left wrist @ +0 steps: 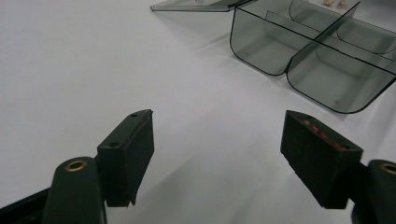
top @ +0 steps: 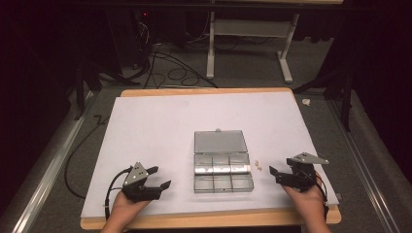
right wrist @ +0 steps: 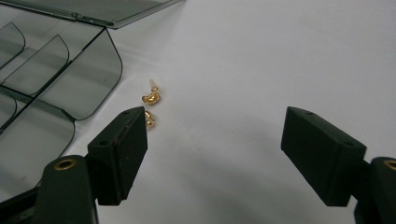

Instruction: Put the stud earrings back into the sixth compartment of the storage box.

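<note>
Nearest the person, the left gripper (top: pixel 154 178) rests low at the front left of the white sheet (top: pixel 155 121), held in the left hand (top: pixel 127 206). Its jaws stand wide apart with nothing between them; in the left gripper view (left wrist: pixel 217 151) bare white sheet lies between the two black pads. The right gripper (top: pixel 273 173) sits at the front right of the sheet, held in the right hand (top: pixel 308 201), a grey three-cornered plate on top. Its jaws are also spread wide and hold nothing, as the right gripper view (right wrist: pixel 215 149) confirms.

Between the two grippers, near the middle of the sheet, lies a clear plastic box (top: pixel 223 173) with six compartments in two rows. Its lid (top: pixel 220 141) is open and lies flat on the sheet behind the box, joined at the hinge.

Just beside the right edge of the box, on the bare sheet, lie small gold pieces (top: pixel 259 165). In the right gripper view these gold pieces (right wrist: pixel 151 99) lie just ahead of the left-hand jaw, outside the box wall (right wrist: pixel 88 70).

The sheet covers a wooden table (top: pixel 204 91). Beyond it, cables (top: pixel 170 68) run across the floor near a white frame (top: pixel 250 29).
</note>
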